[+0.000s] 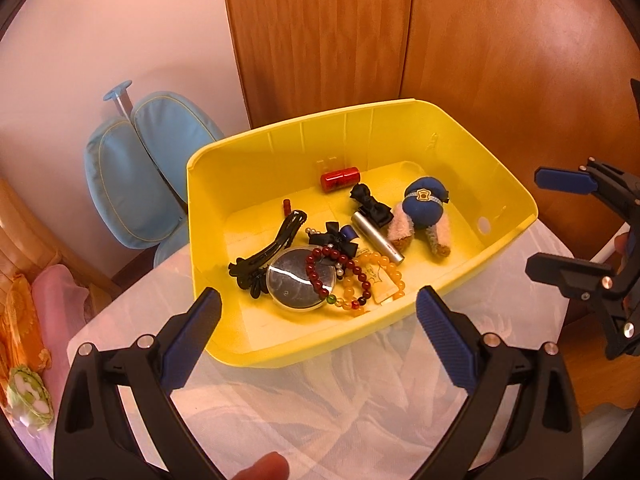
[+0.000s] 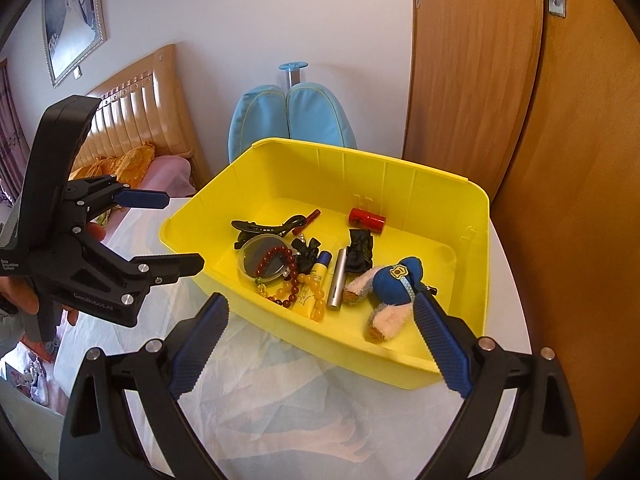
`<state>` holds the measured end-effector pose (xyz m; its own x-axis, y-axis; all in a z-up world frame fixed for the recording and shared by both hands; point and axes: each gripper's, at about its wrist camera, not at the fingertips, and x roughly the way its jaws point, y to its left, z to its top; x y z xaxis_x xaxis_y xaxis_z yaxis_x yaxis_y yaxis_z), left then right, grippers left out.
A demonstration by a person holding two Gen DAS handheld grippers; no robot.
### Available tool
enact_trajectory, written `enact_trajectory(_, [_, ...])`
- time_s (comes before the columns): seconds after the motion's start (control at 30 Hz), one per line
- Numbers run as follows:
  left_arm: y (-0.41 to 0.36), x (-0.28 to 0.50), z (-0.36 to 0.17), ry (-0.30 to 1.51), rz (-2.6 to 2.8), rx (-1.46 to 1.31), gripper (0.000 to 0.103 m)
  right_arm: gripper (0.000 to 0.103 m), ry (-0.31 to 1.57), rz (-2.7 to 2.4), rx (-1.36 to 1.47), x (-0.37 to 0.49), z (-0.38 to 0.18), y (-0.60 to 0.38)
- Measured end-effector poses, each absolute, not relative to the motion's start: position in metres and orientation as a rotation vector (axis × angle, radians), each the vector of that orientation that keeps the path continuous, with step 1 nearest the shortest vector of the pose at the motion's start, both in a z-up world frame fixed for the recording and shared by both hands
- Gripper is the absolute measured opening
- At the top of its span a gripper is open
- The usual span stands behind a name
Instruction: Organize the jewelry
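Here, left gripper jaws wide apart — empty, right gripper likewise, above yellow bin.

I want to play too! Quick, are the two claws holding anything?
Left gripper: open, holding nothing.
Right gripper: open, holding nothing.

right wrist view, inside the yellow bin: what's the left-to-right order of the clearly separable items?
Black hair clip → round mirror → yellow tube → silver tube → red cylinder → blue plush toy, all inside the yellow bin.
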<state>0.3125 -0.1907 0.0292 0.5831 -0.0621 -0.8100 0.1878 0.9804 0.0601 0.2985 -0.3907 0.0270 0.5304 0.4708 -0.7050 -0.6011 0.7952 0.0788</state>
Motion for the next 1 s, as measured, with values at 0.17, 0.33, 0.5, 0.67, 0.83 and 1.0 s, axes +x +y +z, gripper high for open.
enact_trajectory(0.17, [-0.201, 0.325, 0.04, 0.925, -0.154, 0.187, 0.095, 0.095, 0.76, 0.627, -0.17, 0.307, 0.035, -0.397])
enact_trajectory(0.33, [-0.208, 0.348, 0.035, 0.934, -0.116, 0.259, 0.095, 0.095, 0.832, 0.555, -0.202, 0.335, 0.028, -0.392])
enact_trajectory(0.5, [-0.211, 0.355, 0.031, 0.958, -0.134, 0.244, 0.095, 0.095, 0.878, 0.533, -0.142, 0.346, 0.019, -0.398])
enact_trajectory(0.67, [-0.218, 0.355, 0.026, 0.97, -0.147, 0.286, 0.095, 0.095, 0.888, 0.536, -0.131, 0.347, 0.017, -0.398])
enact_trajectory(0.83, [-0.218, 0.356, 0.023, 0.979, -0.151, 0.282, 0.095, 0.095, 0.889, 0.542, -0.138, 0.347, 0.017, -0.397])
enact_trajectory(1.0, [-0.217, 0.357, 0.023, 0.979, -0.147, 0.28, 0.095, 0.095, 0.894, 0.54, -0.139, 0.347, 0.015, -0.397])
